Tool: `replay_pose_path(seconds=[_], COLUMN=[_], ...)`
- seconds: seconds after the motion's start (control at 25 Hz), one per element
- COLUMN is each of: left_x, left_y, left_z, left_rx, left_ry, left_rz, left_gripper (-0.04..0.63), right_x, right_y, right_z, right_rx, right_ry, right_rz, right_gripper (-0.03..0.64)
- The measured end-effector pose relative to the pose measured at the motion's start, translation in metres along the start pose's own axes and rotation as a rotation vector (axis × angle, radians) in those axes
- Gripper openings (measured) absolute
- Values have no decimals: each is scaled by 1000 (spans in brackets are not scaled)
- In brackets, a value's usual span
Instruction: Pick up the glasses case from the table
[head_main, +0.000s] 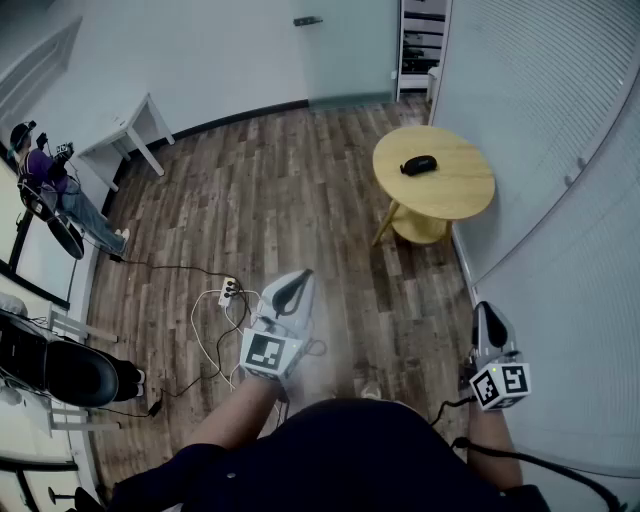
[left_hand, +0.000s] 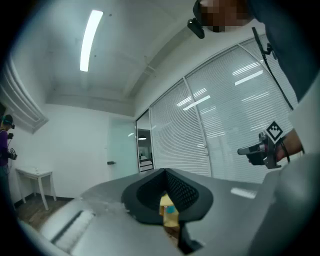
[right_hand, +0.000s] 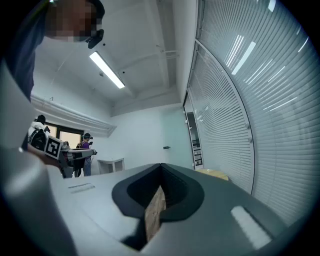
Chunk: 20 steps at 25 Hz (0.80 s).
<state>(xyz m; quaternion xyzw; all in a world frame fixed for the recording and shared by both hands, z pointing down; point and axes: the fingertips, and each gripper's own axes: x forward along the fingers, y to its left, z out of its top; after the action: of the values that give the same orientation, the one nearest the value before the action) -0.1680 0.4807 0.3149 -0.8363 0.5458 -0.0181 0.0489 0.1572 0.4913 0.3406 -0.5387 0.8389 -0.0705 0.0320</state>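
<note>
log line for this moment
stage: pre-reach | left gripper: shut, empty | right gripper: shut, empty | glasses case: on round table, untouched

Round yellow table (head_main: 455, 190) stands ahead of me on the wood floor (head_main: 290, 190). Dark glasses case (head_main: 418, 165) lies on top, left of centre. Power strip (head_main: 229, 291) with cables (head_main: 205, 330) lies on the floor nearer me.

"What's the room like?"
"Below me, a wood-plank floor (head_main: 300, 190). I see a round yellow table (head_main: 460, 190) at upper right, beside slatted blinds (head_main: 540, 110)."
"And left?"
"A white desk (head_main: 125, 130) at upper left against the white wall (head_main: 200, 60); a strip light (left_hand: 90, 40) overhead."
</note>
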Motion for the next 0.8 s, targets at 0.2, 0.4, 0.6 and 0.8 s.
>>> replay_pose_path(seconds=[0.2, 0.4, 0.6, 0.8], left_x=[2, 10, 22, 42], left_y=[5, 2, -5, -7], left_z=[-16, -22, -21, -22], left_rx=[38, 80, 48, 23], left_ry=[26, 37, 41, 45], left_rz=[-9, -27, -34, -22], left_gripper=[3, 3, 3, 3], right_x=[9, 14, 20, 23], right_y=[-2, -9, -16, -34], right_z=[-8, -12, -13, -8], right_rx=[25, 20, -1, 50], right_ry=[7, 18, 18, -29], right_rz=[7, 9, 8, 16], right_gripper=[8, 8, 8, 8])
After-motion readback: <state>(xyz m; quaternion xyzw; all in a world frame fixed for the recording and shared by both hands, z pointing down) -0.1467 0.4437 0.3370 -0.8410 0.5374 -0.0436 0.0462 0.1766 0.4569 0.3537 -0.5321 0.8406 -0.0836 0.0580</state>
